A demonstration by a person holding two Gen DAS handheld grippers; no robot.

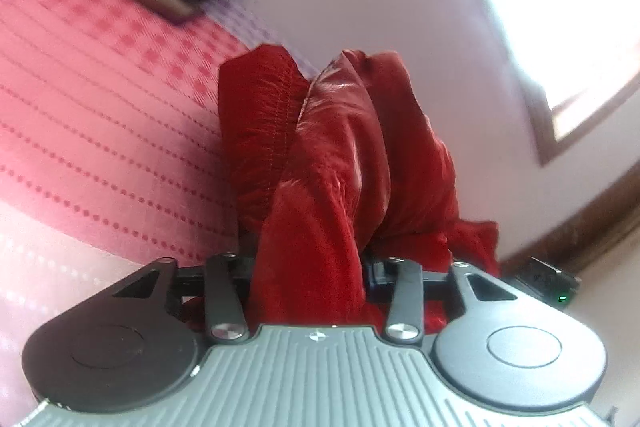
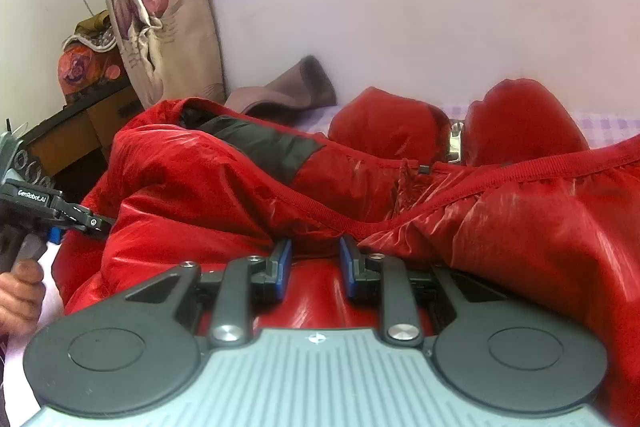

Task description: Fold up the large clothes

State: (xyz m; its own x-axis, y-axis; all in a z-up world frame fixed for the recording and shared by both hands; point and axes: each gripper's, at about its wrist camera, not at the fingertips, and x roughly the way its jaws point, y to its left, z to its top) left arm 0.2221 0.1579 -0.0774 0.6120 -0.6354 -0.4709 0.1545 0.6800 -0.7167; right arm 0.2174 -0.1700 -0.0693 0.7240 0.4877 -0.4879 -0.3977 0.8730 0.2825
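1. Pink patterned bedspread (image 1: pixel 100 99) under my tools.
2. Left gripper (image 1: pixel 310 267) clenched on bunched red puffer jacket (image 2: pixel 240 187).
3. Right gripper (image 2: pixel 311 263) parted, jacket directly ahead (slippery, soft, light): I'd take the corded hem (image 2: pixel 500 179).

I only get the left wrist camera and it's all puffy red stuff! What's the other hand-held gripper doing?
Observer: The right hand-held gripper is open, with its blue pads apart, low against the red jacket.
Operator: Is the jacket only red?
Observer: No, it has a black patch on its upper part.
Operator: Can you see my gripper from there?
Observer: Yes. The left hand-held gripper is at the jacket's left edge, and a hand is holding it.
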